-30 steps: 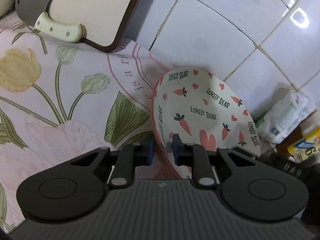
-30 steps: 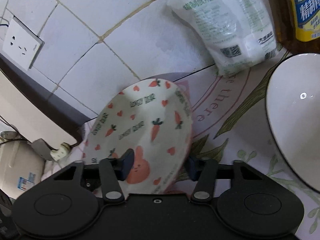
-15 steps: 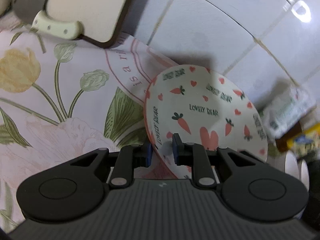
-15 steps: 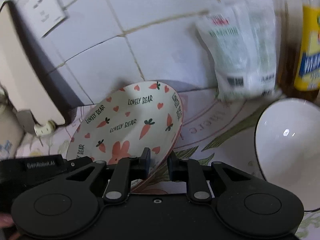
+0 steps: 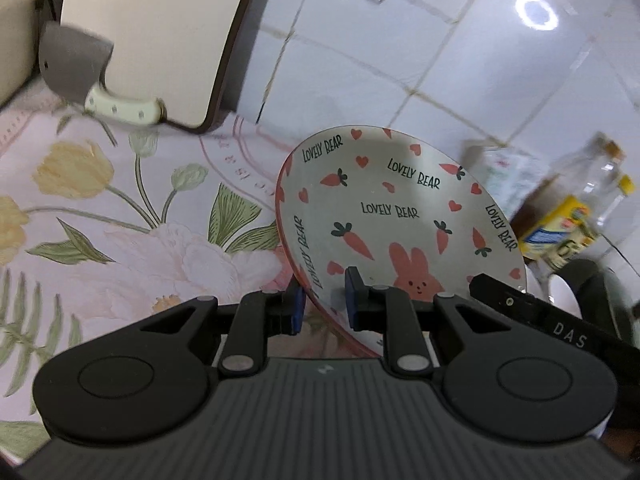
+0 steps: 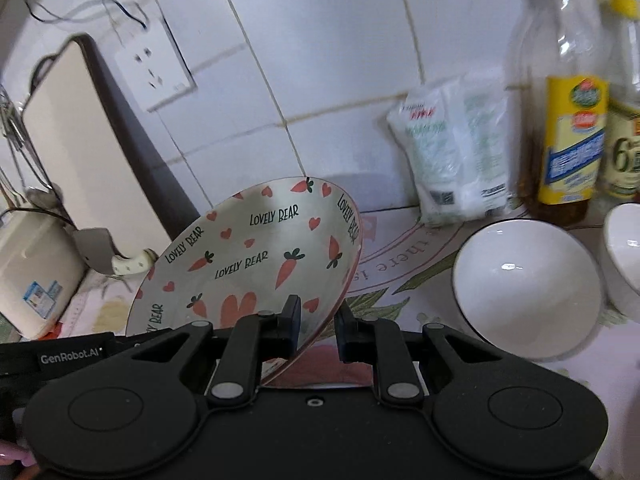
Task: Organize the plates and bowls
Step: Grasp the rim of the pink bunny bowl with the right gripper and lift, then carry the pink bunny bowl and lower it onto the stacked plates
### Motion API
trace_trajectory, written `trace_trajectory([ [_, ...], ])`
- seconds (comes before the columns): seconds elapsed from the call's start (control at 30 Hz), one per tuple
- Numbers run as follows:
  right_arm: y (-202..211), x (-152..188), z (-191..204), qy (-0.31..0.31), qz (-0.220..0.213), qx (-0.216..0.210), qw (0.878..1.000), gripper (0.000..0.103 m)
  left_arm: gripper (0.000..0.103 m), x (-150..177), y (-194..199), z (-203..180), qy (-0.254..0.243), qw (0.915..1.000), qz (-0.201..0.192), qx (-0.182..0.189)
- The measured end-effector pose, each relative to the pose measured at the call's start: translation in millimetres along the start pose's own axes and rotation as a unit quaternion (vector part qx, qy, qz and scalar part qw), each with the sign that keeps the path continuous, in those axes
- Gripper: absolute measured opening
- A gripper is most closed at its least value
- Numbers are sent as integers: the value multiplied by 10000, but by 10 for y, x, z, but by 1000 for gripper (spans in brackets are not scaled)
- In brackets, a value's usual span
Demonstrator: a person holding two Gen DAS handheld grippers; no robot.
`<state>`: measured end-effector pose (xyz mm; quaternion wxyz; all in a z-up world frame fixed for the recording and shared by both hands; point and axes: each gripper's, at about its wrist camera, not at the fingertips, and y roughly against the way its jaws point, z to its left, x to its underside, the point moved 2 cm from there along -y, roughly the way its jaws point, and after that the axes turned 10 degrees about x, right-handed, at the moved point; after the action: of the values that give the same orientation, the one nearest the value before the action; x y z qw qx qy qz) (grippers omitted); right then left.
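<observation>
The carrot-print plate (image 5: 400,224) is held off the floral tablecloth (image 5: 120,216), in front of the white tiled wall (image 5: 400,60). It is tilted, with its printed face turned up and towards the cameras. The left gripper (image 5: 323,304) is closed on the plate's left rim, one blue pad on the printed face and one beneath. The right gripper (image 6: 316,322) is closed on the opposite rim in the same manner. The far edge of the plate points at the wall. To the right, two white bowls (image 6: 528,288) stand on the cloth, near the oil bottles (image 6: 568,120) and a white packet (image 6: 456,148). A cutting board (image 5: 152,32) and a cleaver (image 5: 76,68) lean at the left.
</observation>
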<state>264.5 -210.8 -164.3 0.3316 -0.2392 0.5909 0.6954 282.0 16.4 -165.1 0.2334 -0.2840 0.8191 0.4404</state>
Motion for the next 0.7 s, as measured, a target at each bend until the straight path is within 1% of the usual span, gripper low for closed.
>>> trace_trajectory([
  [0.07,192,28,-16,-63,-52,-46,10000,22,18,42,169,-97,-175,9998,-56,27],
  [0.2,557,103,-56,-183,-226,-160,9994,23,18,136,477,-220,-237,9995,-95,167],
  [0.3,802,157,-70,-150,-301,-123,9994,23,18,220,656,-308,-279,9993,-77,250],
  [0.4,1015,241,-130,-217,-338,-110,9991,24,18,301,810,-397,-421,9985,-63,332],
  [0.57,1296,399,-244,-376,-359,-17,9986,24,18,445,944,-530,-583,9973,94,438],
  [0.63,1352,452,-284,-421,-320,-7,9986,24,18,517,981,-561,-562,9972,155,457],
  [0.7,1371,494,-320,-424,-229,9,9988,24,18,586,997,-588,-685,9966,173,424],
])
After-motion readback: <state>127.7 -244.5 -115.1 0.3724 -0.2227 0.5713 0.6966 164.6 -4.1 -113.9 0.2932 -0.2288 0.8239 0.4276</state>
